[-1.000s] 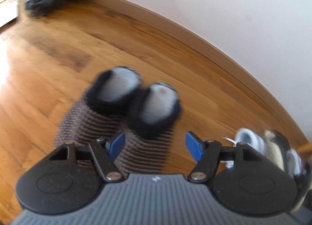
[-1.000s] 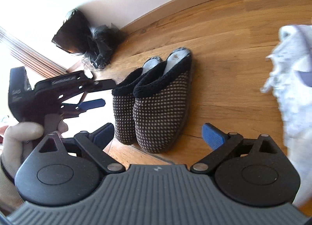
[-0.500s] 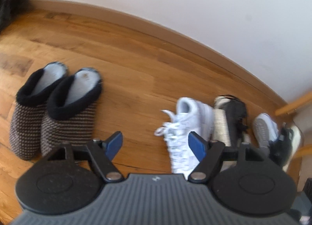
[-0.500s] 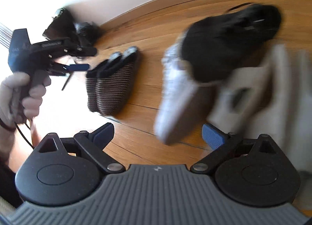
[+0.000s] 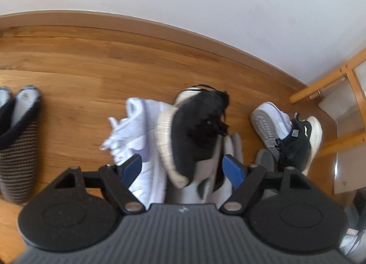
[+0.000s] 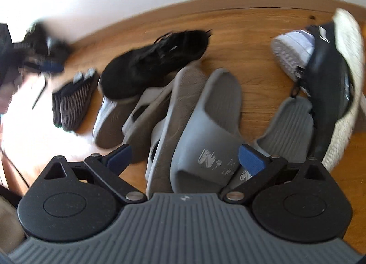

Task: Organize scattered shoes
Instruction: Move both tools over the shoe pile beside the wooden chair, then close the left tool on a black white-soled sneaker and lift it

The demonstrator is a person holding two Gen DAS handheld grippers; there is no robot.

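both wrist views low, facing wall, sharing black sneaker [image 5: 194, 131] [image 6: 151, 62]

Wooden floor [image 5: 68, 62]: glossy, visible grain. Grey slides [image 6: 205, 126]: smooth matt rubbery foam. Knit slippers [image 5: 18, 149]: woven cloth, fuzzy black collar. Black sneaker [image 5: 194, 131]: matt fabric, rough pale sole. White sneaker [image 5: 137, 131]: smooth, leather-like. Left gripper [image 5: 183, 169] and right gripper [image 6: 185, 156]: matt black plastic, blue pads.

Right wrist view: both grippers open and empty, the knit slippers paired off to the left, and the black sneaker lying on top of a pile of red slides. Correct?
Not quite: the slides are grey, not red, as the right wrist view shows. The black sneaker does lie over them, the knit slippers sit paired at left, and the right gripper and left gripper are open and empty.
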